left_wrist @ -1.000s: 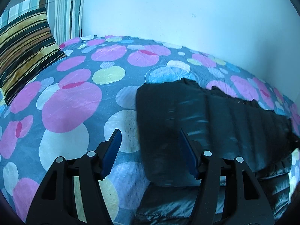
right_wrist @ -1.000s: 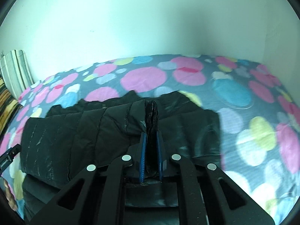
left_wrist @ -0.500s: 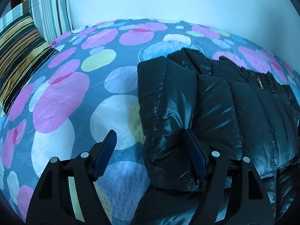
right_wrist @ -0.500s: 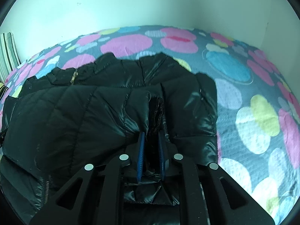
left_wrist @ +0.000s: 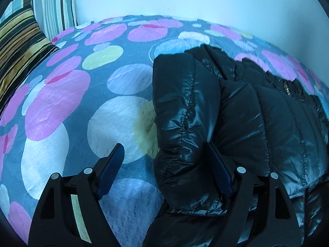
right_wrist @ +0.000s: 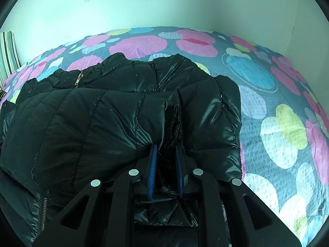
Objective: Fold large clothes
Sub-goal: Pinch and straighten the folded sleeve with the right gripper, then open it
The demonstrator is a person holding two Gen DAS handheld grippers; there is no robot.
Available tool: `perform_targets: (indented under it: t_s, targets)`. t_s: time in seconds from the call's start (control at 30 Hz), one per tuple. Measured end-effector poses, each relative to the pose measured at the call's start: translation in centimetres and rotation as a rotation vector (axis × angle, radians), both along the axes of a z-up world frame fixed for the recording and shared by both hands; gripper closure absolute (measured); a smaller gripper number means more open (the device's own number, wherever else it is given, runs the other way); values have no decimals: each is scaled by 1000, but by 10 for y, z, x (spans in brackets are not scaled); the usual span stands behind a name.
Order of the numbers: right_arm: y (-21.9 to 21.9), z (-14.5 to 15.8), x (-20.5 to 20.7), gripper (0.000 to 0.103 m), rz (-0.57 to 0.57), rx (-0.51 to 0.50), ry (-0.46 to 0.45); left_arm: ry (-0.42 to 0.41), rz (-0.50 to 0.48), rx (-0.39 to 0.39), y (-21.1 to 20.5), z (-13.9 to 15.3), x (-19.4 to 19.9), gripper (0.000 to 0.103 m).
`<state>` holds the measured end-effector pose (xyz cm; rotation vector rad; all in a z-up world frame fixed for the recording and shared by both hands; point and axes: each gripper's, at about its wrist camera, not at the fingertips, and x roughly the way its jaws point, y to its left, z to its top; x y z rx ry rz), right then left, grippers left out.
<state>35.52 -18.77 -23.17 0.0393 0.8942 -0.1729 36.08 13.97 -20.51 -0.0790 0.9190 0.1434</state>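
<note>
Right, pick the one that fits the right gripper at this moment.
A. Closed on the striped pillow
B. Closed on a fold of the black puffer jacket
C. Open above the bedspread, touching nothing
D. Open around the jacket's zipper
B: in the right wrist view the right gripper has its blue pads pinched on a bunched fold of the black puffer jacket.

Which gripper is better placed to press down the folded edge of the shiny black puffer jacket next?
Left. The left gripper is open and free over the shiny black puffer jacket edge; the right gripper is shut on the fold, holding it on the dotted bedspread.
</note>
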Motion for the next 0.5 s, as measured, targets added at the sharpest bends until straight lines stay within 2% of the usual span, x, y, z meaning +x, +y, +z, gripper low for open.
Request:
perform_targets:
  t_s: [0.13,0.23,0.37,0.5]
  targets:
    - [5,12,-5,77,3,-40,-21,-24,39,-8,5,19,-13,24]
    - [4,25,-10,69,-3,-25,-46,-77,44,-11,1,42,-25,24]
    - [13,53,-16,69,-4,-11,-106,-154,-16,-6,-18,70,-29,24]
    - [32,62,-10,69,63,33,-115,-145,-81,27,-45,66,-13,24]
